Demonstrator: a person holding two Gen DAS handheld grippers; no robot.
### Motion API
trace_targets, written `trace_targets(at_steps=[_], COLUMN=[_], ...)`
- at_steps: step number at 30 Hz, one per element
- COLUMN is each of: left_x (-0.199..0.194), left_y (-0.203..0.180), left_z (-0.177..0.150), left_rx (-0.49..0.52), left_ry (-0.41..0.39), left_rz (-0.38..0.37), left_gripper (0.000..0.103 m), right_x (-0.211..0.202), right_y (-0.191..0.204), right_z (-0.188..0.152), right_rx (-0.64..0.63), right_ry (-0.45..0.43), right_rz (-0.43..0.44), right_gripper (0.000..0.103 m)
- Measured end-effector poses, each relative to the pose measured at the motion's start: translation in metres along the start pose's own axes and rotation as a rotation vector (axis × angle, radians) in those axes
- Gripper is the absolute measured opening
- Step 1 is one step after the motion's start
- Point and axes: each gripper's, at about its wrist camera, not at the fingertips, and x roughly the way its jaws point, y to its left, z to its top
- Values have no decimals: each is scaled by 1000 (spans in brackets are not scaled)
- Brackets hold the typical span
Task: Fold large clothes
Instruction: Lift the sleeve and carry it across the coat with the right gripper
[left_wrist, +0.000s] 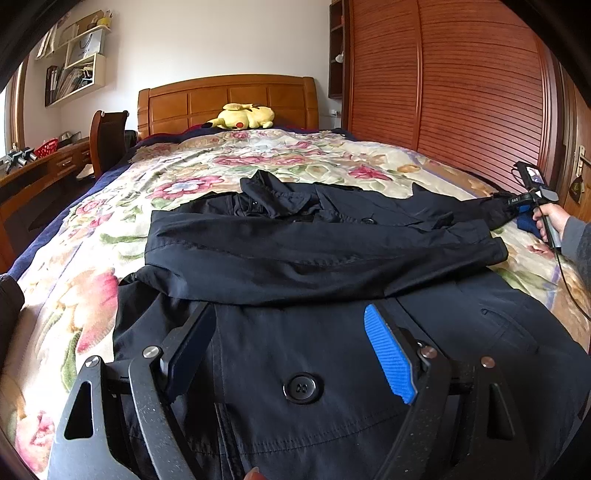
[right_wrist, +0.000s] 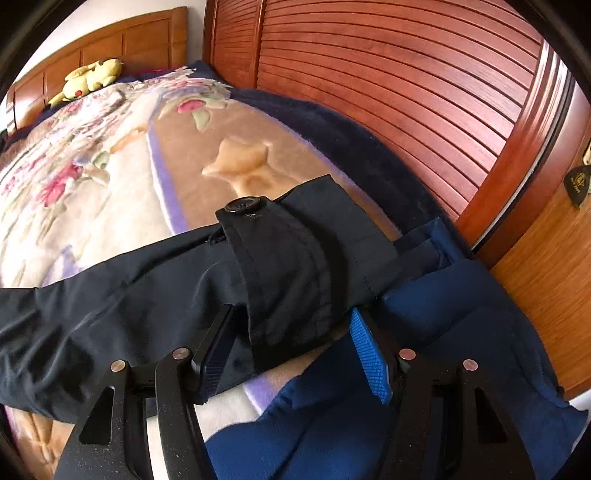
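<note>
A large black coat lies spread on the floral bedspread. One sleeve is folded across its chest. My left gripper is open and empty, hovering over the coat's lower front near a black button. The other sleeve stretches right to my right gripper. In the right wrist view my right gripper is open, its fingers either side of the sleeve cuff, which has a buttoned strap.
A yellow plush toy lies by the wooden headboard. A slatted wooden wardrobe runs along the bed's right side. A desk and chair stand left. Blue fabric bunches at the bed's edge under my right gripper.
</note>
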Motion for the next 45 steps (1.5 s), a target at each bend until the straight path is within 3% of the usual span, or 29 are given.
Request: trace_targets(at_steps=[2,3,6,15,23,35,45], left_x=[0,0,0,-1,-17,-50,-75], left_y=[0,0,0,2,7,38,81], left_z=[0,0,0,-1,-1,-4,-4], left_rx=[2,2,2,0,-9,16,-49], left_ry=[0,-1,0,-4,-34,-56,-97], left_rz=[1,2,2,-3,-24,41,88], left_gripper=[83,83,83,83,83,83,83], right_x=[1,5,-2,-98,-206,-330,-397], right_y=[3,4,4,36,117,241,306], right_z=[3,4,5,5,-14,-84,-134], right_rx=[1,-3,-19,-121,-291,-519,-643], right_ry=[-1,2,-19,-261,-419,-561,-602], right_rz=[1,-16,-28,45,195,439,654], right_gripper=[45,30,9,7,7,7,7])
